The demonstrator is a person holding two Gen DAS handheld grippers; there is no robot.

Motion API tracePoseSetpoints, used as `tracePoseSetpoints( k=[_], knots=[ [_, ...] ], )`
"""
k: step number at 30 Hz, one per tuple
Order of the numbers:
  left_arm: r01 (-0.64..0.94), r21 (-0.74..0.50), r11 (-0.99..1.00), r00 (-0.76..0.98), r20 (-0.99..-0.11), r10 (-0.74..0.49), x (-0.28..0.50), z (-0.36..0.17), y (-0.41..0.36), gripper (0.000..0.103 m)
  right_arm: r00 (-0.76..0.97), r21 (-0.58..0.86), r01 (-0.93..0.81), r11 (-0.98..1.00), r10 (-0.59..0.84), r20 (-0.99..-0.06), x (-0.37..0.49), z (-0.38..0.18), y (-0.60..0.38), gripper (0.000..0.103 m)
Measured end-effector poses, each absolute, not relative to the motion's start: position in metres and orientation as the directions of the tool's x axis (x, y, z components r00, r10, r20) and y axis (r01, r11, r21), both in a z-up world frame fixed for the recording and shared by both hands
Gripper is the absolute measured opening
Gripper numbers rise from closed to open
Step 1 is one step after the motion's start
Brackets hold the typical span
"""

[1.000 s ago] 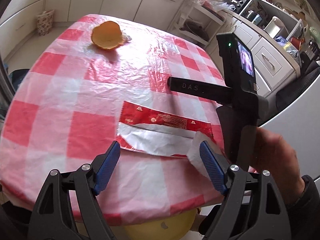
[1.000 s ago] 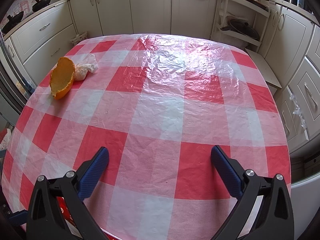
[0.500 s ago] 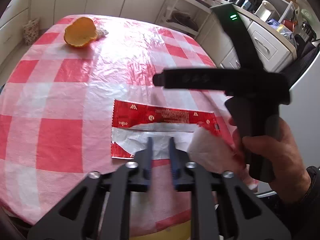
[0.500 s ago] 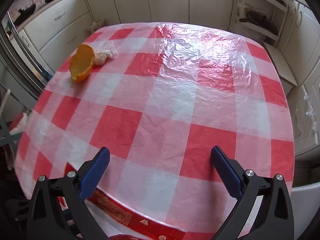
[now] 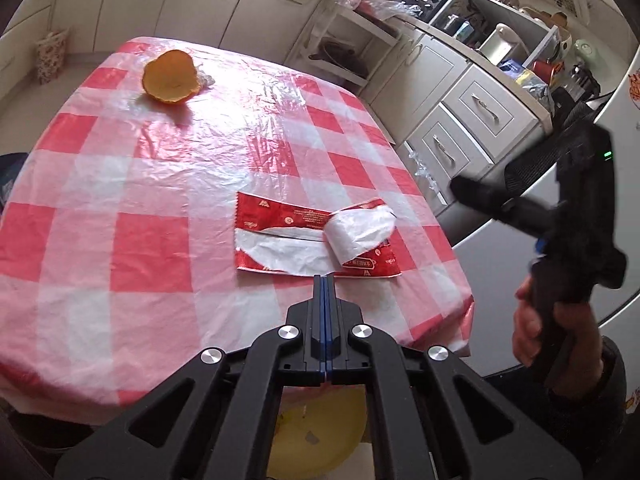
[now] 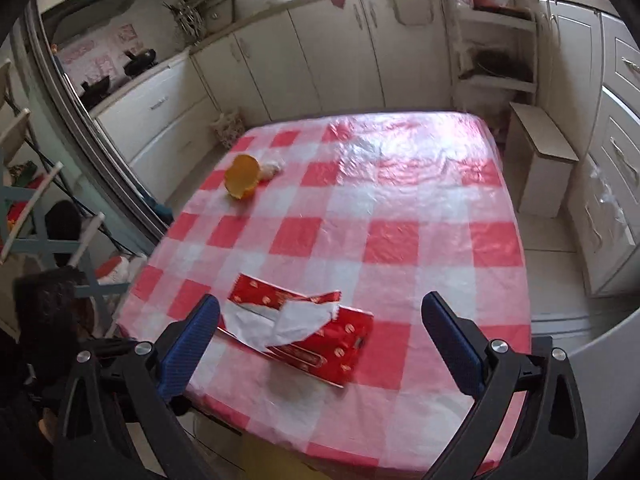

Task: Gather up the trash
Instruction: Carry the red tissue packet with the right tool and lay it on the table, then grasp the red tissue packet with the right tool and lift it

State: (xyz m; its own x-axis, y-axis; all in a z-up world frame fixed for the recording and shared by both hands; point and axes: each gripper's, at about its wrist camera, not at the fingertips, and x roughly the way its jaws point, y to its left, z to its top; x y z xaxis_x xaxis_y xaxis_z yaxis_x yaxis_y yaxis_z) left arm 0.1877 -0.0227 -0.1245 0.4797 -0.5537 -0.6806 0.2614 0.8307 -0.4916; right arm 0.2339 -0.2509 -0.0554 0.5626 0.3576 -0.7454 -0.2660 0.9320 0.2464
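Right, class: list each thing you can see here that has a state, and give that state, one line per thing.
left gripper: shut, fingers pressed together at the wrapper's near edge
right gripper: open, held above the table
red wrapper: torn open, lying flat, white lining showing
orange peel: hollow half shell, resting on the tablecloth
crumpled tissue: balled up beside the peel
tablecloth: spread over the table, wrinkled

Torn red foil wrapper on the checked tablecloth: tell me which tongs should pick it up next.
Left. The left tongs are shut with their tips right at the near edge of the torn red foil wrapper, though no grip shows. The right tongs are open but raised well above it.
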Motion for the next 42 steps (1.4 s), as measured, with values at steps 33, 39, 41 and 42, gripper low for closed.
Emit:
tracePoseSetpoints(
  k=[33, 39, 41, 42],
  knots=[
    [0.116, -0.543, 0.831, 0.569, -0.650, -0.504, 0.165, -0.119, 0.042, 0.034, 0.400, 0.183, -0.490, 0.853, 0.406, -0.822, 0.185, -0.108, -0.181, 0.024],
    [0.127, -0.541, 0.832, 0.556, -0.655, -0.511, 0.156, -0.122, 0.040, 0.036, 0.484, 0.150, -0.397, 0.906, 0.345, -0.804, 0.219, -0.109, -0.179, 0.095],
    [0.119, -0.541, 0.833, 0.554, -0.660, -0.508, 0.155, -0.125, 0.042, 0.036, 0.495, 0.116, -0.387, 0.915, 0.312, -0.811, 0.233, -0.116, -0.172, 0.095],
    [0.115, -0.541, 0.833, 0.553, -0.662, -0.506, 0.154, -0.125, 0.043, 0.036, 0.488, 0.102, -0.379, 0.920, 0.293, -0.822, 0.242, -0.123, -0.168, 0.095]
  ],
)
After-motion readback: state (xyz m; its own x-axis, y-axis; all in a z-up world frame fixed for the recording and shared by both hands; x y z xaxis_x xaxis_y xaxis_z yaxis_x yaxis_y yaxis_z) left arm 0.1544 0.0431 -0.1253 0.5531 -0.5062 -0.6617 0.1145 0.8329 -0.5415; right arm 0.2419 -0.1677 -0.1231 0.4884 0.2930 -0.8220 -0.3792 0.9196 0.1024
